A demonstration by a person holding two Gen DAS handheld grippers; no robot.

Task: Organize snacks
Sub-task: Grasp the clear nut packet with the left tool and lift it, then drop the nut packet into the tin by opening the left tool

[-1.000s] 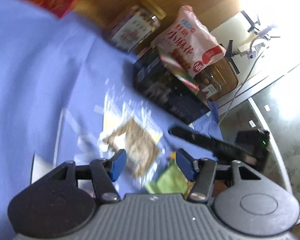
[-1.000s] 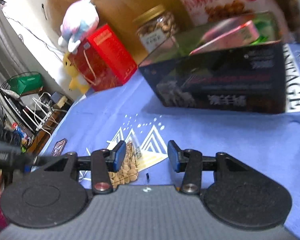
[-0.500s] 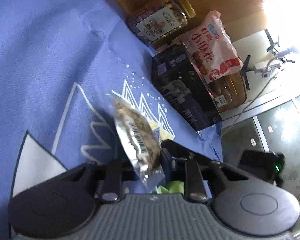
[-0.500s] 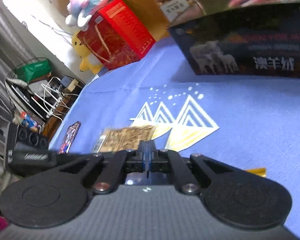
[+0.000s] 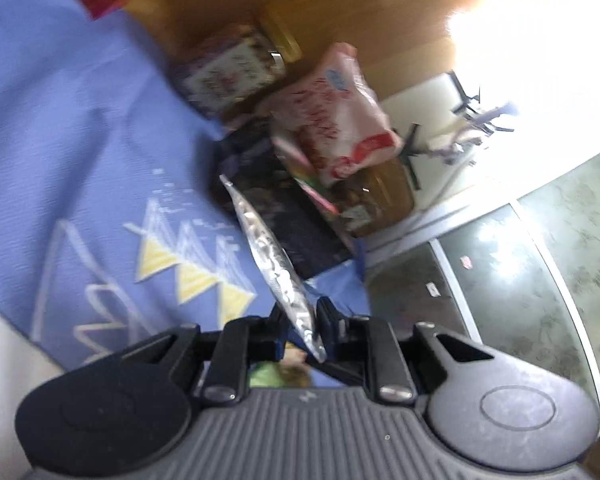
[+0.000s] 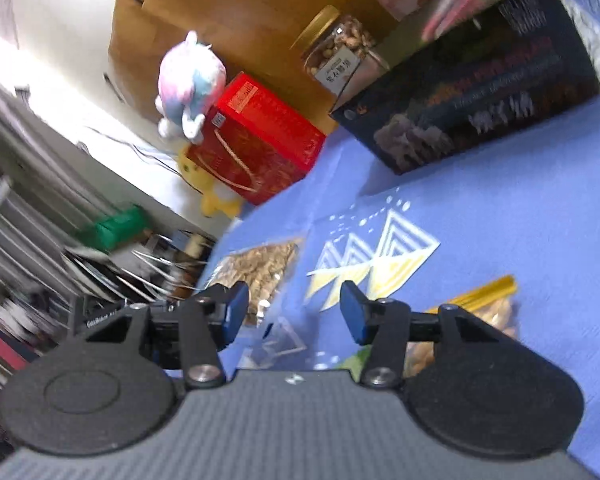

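Snack packet [image 5: 274, 258] in hand: your left gripper [image 5: 300, 322] has its jaws pinched on the lower end of a thin clear pouch, which stands edge-on toward the camera and leans up toward the middle of the frame, clear of the blue cloth [image 5: 80, 152]. Holding it by one end lets the rest hang free, so you can lower it into a container without the fingers getting in the way.

Beyond the pouch, in the upper middle of the left view, sits the dark box [image 5: 284, 216], already carrying a pink-and-white bag [image 5: 332, 124] and a flatter pink packet. That box looks like the collection point, so the pouch probably belongs there. A labelled jar [image 5: 232, 76] stands just behind it against the wooden panel.

Your right gripper [image 6: 294, 312] has its jaws spread wide and holds nothing; it hovers low over the cloth. At lower left of centre in the right view a clear bag of brown pieces [image 6: 260, 268] appears to be in the grip of the other tool, though blur keeps me from being sure. At the lower right edge lies a yellow-sealed bag of nuts [image 6: 496, 308], partly hidden behind your right finger. That one seems your likeliest next pick, since the open jaws are already near it.

Both views are smeared by motion, so fine detail on the labels cannot be read.
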